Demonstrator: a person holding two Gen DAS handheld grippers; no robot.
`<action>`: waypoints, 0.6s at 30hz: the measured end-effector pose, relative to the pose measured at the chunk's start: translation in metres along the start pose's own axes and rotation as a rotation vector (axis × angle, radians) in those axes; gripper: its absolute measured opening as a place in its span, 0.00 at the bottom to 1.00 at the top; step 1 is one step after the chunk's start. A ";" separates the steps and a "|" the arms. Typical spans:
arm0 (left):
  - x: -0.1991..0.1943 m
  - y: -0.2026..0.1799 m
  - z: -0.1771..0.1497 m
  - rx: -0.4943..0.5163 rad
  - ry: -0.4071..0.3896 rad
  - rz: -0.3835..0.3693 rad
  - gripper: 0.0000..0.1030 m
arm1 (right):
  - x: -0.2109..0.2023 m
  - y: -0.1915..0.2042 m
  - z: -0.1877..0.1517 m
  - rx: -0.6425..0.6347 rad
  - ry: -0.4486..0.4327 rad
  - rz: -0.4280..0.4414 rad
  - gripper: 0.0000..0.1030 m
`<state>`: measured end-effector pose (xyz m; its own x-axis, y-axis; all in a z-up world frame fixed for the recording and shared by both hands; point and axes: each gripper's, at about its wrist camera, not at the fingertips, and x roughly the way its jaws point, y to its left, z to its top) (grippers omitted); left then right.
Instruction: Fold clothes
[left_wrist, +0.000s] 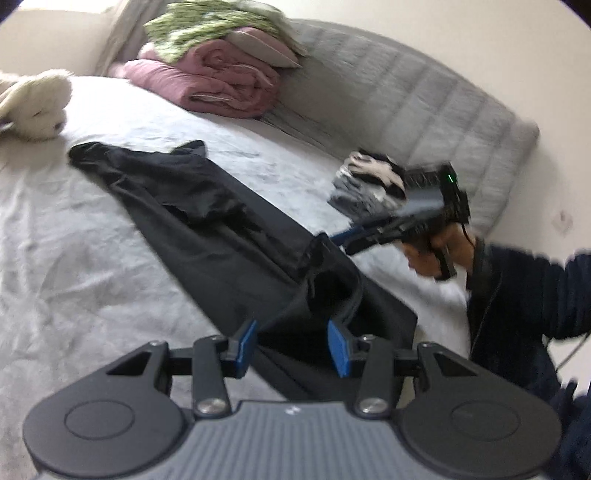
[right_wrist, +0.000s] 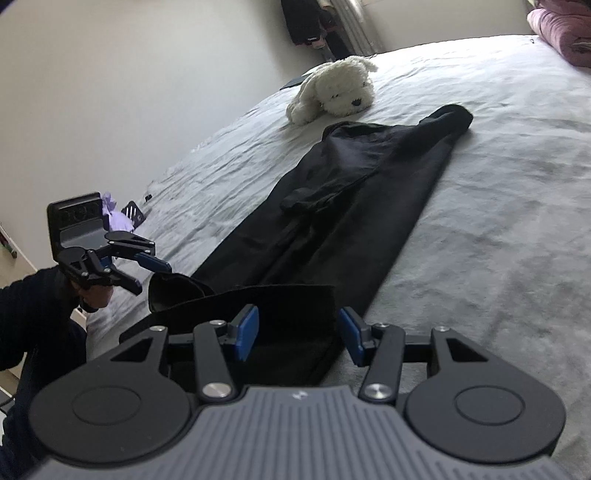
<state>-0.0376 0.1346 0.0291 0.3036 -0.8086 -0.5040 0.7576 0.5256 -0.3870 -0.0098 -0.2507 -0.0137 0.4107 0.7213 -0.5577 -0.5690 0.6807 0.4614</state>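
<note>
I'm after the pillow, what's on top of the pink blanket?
A green-and-white patterned cloth lies over the pink blanket, with a pale pillow between them, its end sticking out. The rest of the pillow is covered.

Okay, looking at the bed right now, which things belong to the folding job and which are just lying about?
Job: black trousers; left tongs; right tongs.

Lying about: white plush dog; pink quilt; green patterned blanket; folded clothes pile.

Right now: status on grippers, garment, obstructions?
Left gripper and right gripper open over near hem. Black trousers flat on bed. Plush dog beyond far end, clear.
</note>
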 end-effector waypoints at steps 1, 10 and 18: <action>0.002 -0.002 0.000 0.023 0.008 0.007 0.42 | 0.001 0.000 0.000 -0.002 0.003 0.000 0.51; 0.017 -0.007 0.007 0.108 0.018 0.113 0.41 | 0.007 -0.002 0.002 -0.004 0.006 0.008 0.51; 0.036 -0.001 0.010 0.084 0.047 0.062 0.41 | 0.014 -0.012 0.003 0.042 0.005 0.050 0.51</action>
<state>-0.0217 0.1023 0.0192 0.3254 -0.7607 -0.5616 0.7845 0.5488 -0.2889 0.0051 -0.2488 -0.0250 0.3789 0.7541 -0.5365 -0.5581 0.6486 0.5175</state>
